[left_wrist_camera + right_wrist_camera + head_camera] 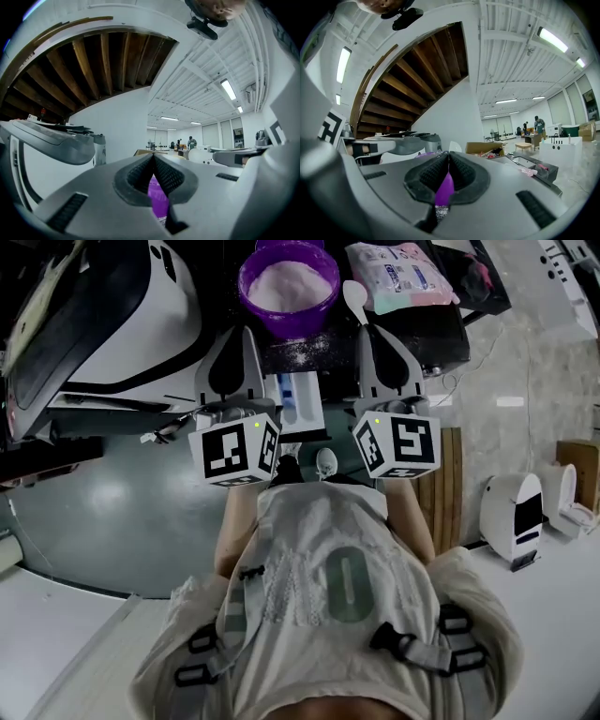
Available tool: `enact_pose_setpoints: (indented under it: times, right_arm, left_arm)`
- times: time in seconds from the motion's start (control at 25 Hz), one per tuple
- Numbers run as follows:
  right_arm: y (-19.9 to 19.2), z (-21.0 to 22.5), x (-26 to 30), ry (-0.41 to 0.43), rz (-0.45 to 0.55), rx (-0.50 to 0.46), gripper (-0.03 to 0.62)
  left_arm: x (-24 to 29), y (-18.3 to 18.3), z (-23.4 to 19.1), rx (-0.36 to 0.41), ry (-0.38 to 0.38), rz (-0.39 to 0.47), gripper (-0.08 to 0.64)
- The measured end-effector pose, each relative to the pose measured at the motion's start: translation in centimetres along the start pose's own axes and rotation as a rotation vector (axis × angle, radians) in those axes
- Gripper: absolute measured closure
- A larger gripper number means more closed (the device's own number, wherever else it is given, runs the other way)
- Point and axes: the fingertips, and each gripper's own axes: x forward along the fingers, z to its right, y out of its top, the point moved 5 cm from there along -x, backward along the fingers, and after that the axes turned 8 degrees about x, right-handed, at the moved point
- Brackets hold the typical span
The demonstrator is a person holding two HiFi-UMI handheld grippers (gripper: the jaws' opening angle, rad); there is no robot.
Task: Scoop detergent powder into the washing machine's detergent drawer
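Scooping is judged not yet begun: the left claw [153, 159] and right claw [448, 157] are shut and empty, just below the purple bowl of powder [288, 282]. The spoon [355, 296], right of the bowl, should be grasped next. The drawer [300, 401] is seen open below the bowl.

A pastel packet [403, 276], perhaps wipes, lies flat; a white appliance [512, 514] stands well apart.

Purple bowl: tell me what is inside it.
Pale pinkish-white powder fills much of the purple bowl. The powder covers the bowl's bottom, so anything buried in it cannot be seen. The white spoon lies outside, beside the bowl.
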Motion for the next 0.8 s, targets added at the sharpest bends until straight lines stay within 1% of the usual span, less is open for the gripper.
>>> enact_pose_setpoints:
  times: [0.16, 0.24, 0.32, 0.52, 0.64, 0.8]
  right_arm:
    - [0.5, -0.2, 1.0, 0.012, -0.007, -0.010, 0.583]
    - [1.1, -0.6, 1.9, 0.048, -0.025, -0.018, 0.583]
    - [1.7, -1.3, 3.2, 0.102, -0.069, -0.025, 0.583]
    - [2.2, -3.3, 7.2, 0.232, -0.260, -0.034, 0.583]
    - [1.9, -4.0, 9.3, 0.276, -0.384, -0.062, 0.583]
    - [1.4, -4.3, 11.6, 0.314, -0.572, -0.118, 0.583]
  left_arm:
    - [1.1, -0.5, -0.8, -0.003, -0.008, -0.012, 0.540]
    - [1.4, -0.6, -1.3, -0.002, -0.011, -0.015, 0.540]
    - [1.8, -0.9, -1.8, 0.001, -0.017, -0.017, 0.540]
    - [2.7, -1.7, -3.5, -0.009, -0.030, -0.024, 0.540]
    - [3.4, -2.4, -4.5, -0.017, -0.037, -0.031, 0.540]
    - [4.6, -2.9, -6.0, -0.011, -0.048, -0.033, 0.540]
